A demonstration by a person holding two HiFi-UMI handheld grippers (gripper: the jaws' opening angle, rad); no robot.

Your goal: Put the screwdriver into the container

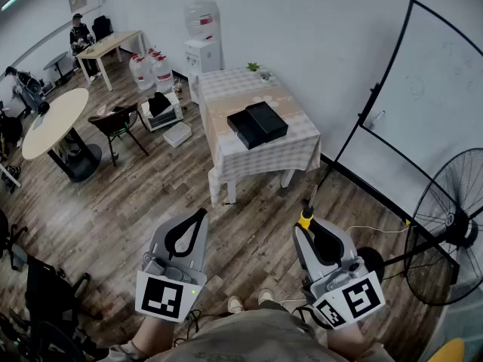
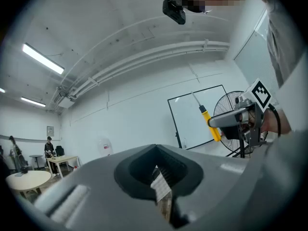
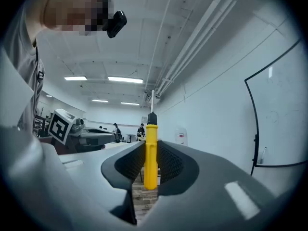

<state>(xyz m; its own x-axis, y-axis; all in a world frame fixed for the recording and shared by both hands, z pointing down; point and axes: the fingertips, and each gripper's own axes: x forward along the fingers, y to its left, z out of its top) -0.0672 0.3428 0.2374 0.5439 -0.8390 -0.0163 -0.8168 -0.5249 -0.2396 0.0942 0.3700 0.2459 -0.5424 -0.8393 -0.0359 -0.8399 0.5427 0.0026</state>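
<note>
Right gripper [image 1: 308, 228] clenched on yellow screwdriver [image 3: 150, 153], left gripper [image 1: 201, 216] closed, empty; advise firm grip, shaft upright, approaching far black container [image 1: 257, 124] on checked table [image 1: 226, 89].

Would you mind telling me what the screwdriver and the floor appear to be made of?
The screwdriver has a yellow handle that looks like smooth plastic, and a thin grey shaft, probably metal. The floor looks like brown wood or wood-look laminate: plank seams and grain show.
</note>
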